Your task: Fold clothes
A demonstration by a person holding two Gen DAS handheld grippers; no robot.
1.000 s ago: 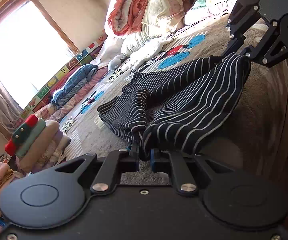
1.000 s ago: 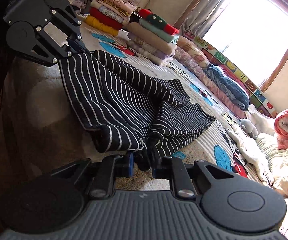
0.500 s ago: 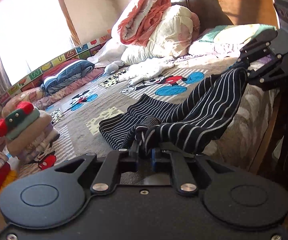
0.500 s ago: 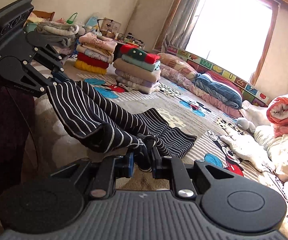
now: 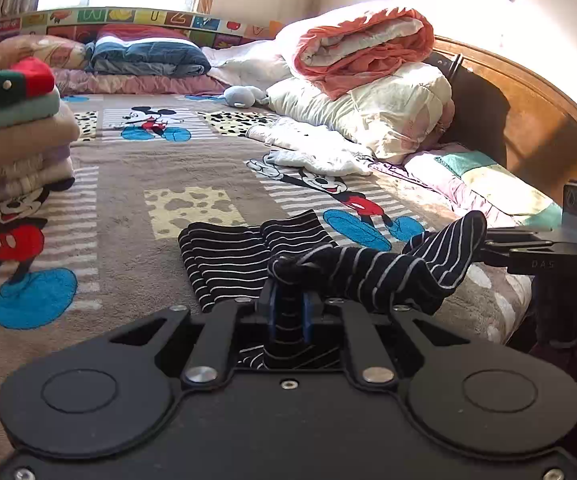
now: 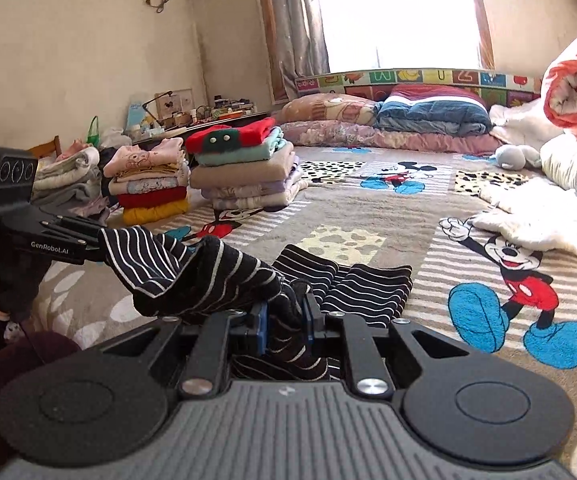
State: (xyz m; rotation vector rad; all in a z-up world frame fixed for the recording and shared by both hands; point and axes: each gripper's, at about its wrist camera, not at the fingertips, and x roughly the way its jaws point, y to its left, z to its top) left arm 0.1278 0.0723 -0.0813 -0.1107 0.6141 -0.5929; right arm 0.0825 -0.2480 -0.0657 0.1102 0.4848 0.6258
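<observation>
A black garment with thin white stripes lies partly on the Mickey Mouse blanket near the bed's front edge; it also shows in the right wrist view. My left gripper is shut on one bunched end of it. My right gripper is shut on the other end. The held edge sags between the two grippers above the bed. The right gripper shows at the right of the left wrist view, the left gripper at the left of the right wrist view.
Stacks of folded clothes stand on the bed's left side, with another stack beside them. Rolled quilts and pillows pile against the wooden headboard. A white garment lies near the pillows.
Both grippers have swung forward and lowered with the striped garment's near edge toward its far end. The cloth now lies shorter and doubled on the bed.
</observation>
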